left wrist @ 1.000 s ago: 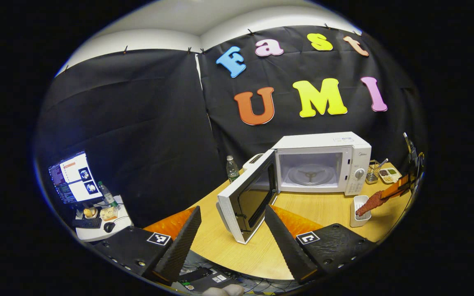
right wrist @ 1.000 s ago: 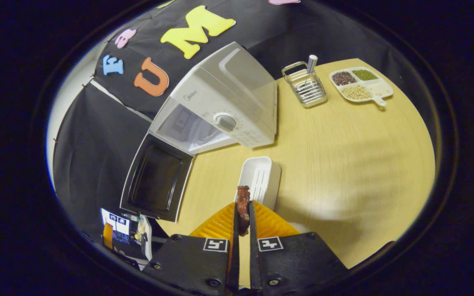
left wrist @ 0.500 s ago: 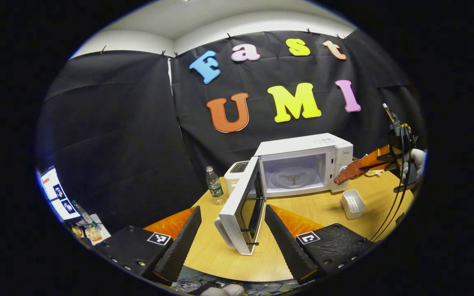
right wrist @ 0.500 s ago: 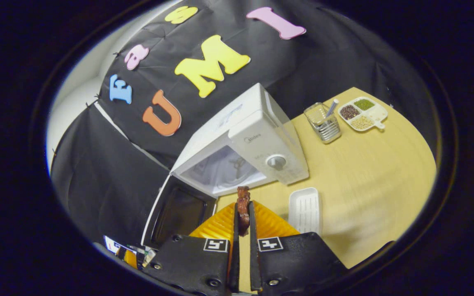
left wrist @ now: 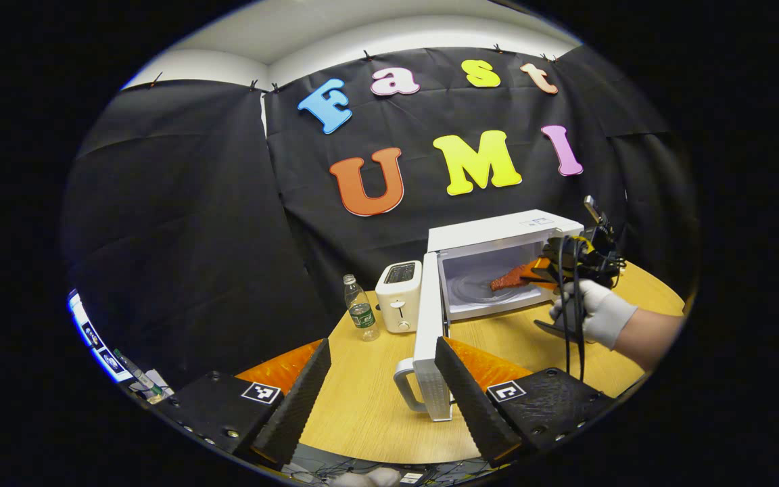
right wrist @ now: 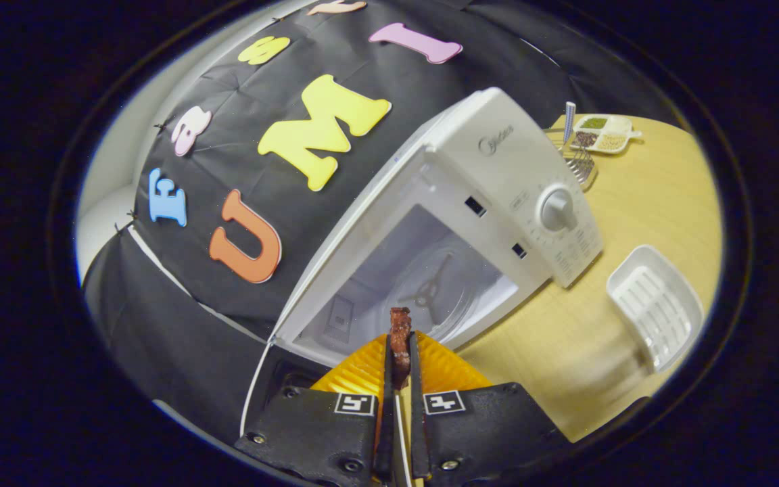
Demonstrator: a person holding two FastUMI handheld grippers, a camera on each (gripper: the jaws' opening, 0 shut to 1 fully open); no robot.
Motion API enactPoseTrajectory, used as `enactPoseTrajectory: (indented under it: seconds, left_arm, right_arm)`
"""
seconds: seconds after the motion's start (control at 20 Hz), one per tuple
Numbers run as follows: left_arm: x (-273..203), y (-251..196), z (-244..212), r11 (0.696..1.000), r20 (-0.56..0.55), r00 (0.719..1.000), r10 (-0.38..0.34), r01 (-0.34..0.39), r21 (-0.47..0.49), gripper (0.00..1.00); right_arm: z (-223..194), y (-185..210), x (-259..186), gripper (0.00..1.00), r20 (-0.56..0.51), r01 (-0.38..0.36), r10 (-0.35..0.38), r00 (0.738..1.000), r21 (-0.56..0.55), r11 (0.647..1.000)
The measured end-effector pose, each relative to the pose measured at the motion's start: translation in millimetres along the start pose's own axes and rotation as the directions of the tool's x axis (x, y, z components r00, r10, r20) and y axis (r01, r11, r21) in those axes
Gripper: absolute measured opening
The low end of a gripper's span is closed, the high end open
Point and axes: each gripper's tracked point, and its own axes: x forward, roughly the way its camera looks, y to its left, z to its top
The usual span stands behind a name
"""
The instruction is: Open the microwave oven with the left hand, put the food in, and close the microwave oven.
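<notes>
Left gripper [left wrist: 383, 385] jaws apart — right gripper [right wrist: 397, 352] apparently clamped.

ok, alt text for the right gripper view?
The right gripper, fingers shut on a strip of food, points into the open microwave, its turntable bare. A white tray sits on the table beside it.

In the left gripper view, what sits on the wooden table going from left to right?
Water bottle → toaster → open microwave door → microwave oven → the piece of food going into it, held by the right tool → gloved hand.
</notes>
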Motion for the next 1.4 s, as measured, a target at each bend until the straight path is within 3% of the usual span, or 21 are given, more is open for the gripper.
enactPoseTrajectory:
  seconds: [0.2,0.35,0.5,0.55,0.6,0.65,0.7,0.75,0.8,0.9,0.95,1.05,1.15,1.2,1.4]
  left_arm:
    - [14.0,12.3,-0.1,1.000,0.010,1.000,0.006,-0.006,-0.019,0.95]
    - [22.5,20.6,-1.2,1.000,0.020,1.000,0.021,-0.021,-0.013,0.95]
    - [25.5,26.9,-5.2,0.999,0.027,0.999,0.035,-0.034,-0.017,0.95]
    - [26.7,27.7,-8.3,0.999,0.020,0.999,0.036,-0.035,-0.025,0.95]
    - [27.3,27.9,-10.2,0.999,0.018,0.999,0.037,-0.036,-0.030,0.95]
    - [28.9,28.7,-12.7,0.999,0.013,0.999,0.040,-0.039,-0.033,0.95]
    - [29.3,30.7,-15.4,0.998,0.008,0.999,0.046,-0.046,-0.032,0.95]
    - [28.9,31.5,-17.3,0.998,0.006,0.999,0.050,-0.049,-0.034,0.95]
    - [30.3,32.8,-15.9,0.998,0.008,0.998,0.057,-0.057,-0.033,0.95]
    - [31.2,32.3,-19.6,0.998,0.003,0.998,0.061,-0.061,-0.030,0.95]
    - [33.8,31.7,-20.2,0.998,0.000,0.998,0.061,-0.060,-0.027,0.95]
    - [34.7,30.6,-17.2,0.998,0.013,0.998,0.064,-0.064,-0.021,0.95]
    - [33.5,30.9,-15.9,0.997,0.019,0.997,0.068,-0.068,-0.028,0.95]
    - [32.9,30.7,-14.8,0.997,0.022,0.997,0.069,-0.068,-0.032,0.95]
    - [27.3,35.6,-12.8,0.996,0.032,0.996,0.083,-0.082,-0.044,0.95]
  right_arm:
    - [-25.7,-2.2,64.5,0.13,0.037,0.044,-0.044,0.998,0.014,0.999]
    - [-27.7,-0.1,86.6,0.13,0.089,0.051,-0.048,0.995,-0.033,0.998]
    - [-19.8,-7.7,99.5,0.14,0.159,0.108,-0.085,0.984,-0.140,0.984]
    - [-14.9,-11.0,102.3,0.07,0.176,0.129,-0.096,0.980,-0.187,0.974]
    - [-10.2,-14.6,103.6,0.20,0.193,0.159,-0.113,0.975,-0.242,0.957]
    - [-4.2,-17.0,105.7,0.24,0.219,0.187,-0.124,0.968,-0.297,0.936]
    - [1.6,-17.9,106.5,0.16,0.239,0.209,-0.130,0.962,-0.342,0.916]
    - [4.5,-17.7,107.1,0.19,0.251,0.221,-0.130,0.959,-0.380,0.898]
    - [8.2,-17.5,106.3,0.32,0.268,0.235,-0.130,0.955,-0.411,0.881]
    - [20.0,-14.7,103.4,0.43,0.311,0.270,-0.123,0.942,-0.489,0.830]
    - [22.7,-9.5,101.0,0.62,0.315,0.264,-0.106,0.943,-0.515,0.815]
    - [19.2,0.6,94.3,0.60,0.284,0.226,-0.074,0.956,-0.550,0.804]
    - [17.5,0.4,81.8,0.68,0.256,0.217,-0.079,0.963,-0.574,0.789]
    - [18.3,0.6,72.6,0.77,0.240,0.215,-0.086,0.967,-0.585,0.782]
    - [33.3,13.9,16.1,0.86,0.185,0.178,-0.074,0.980,-0.647,0.742]
